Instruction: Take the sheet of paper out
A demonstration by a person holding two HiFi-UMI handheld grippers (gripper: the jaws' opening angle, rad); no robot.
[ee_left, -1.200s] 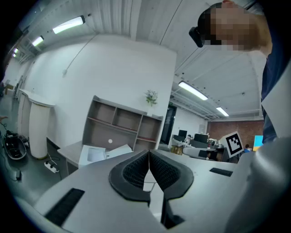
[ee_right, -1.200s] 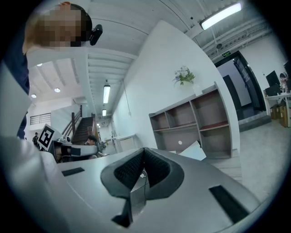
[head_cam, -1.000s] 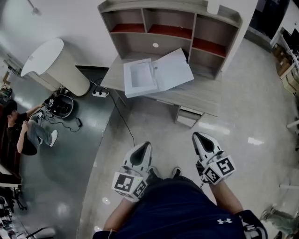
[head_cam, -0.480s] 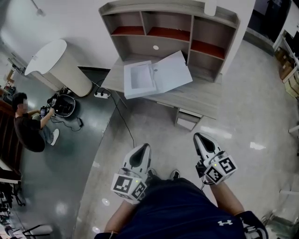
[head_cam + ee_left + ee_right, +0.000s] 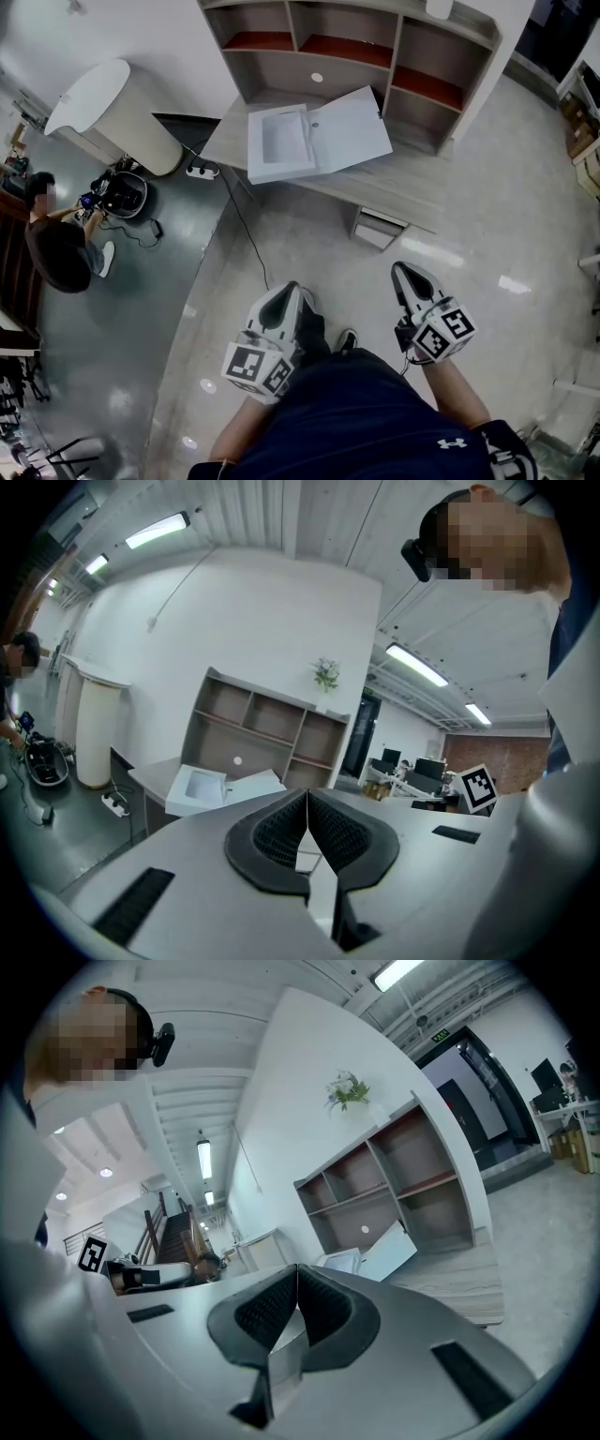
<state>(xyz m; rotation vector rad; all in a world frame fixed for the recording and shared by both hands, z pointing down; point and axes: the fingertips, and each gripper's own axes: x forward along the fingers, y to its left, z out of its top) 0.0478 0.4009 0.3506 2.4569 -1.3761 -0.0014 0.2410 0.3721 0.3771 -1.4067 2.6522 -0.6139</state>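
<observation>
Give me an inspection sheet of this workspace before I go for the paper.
Surface: wooden desk with a shelf unit on it.
Job's things: open white box on the desk, lid folded out to the right; no sheet of paper can be made out.
Clutter: nothing seen.
Grippers: left gripper and right gripper both shut, empty, well short of the desk.
Cables: power strip and cable on the floor.
Surroundings: person sitting on the floor, white rounded cabinet.

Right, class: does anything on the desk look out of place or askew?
Yes: the open white box lies skewed on the desk, its lid flung open, one corner seemingly past the front edge.
</observation>
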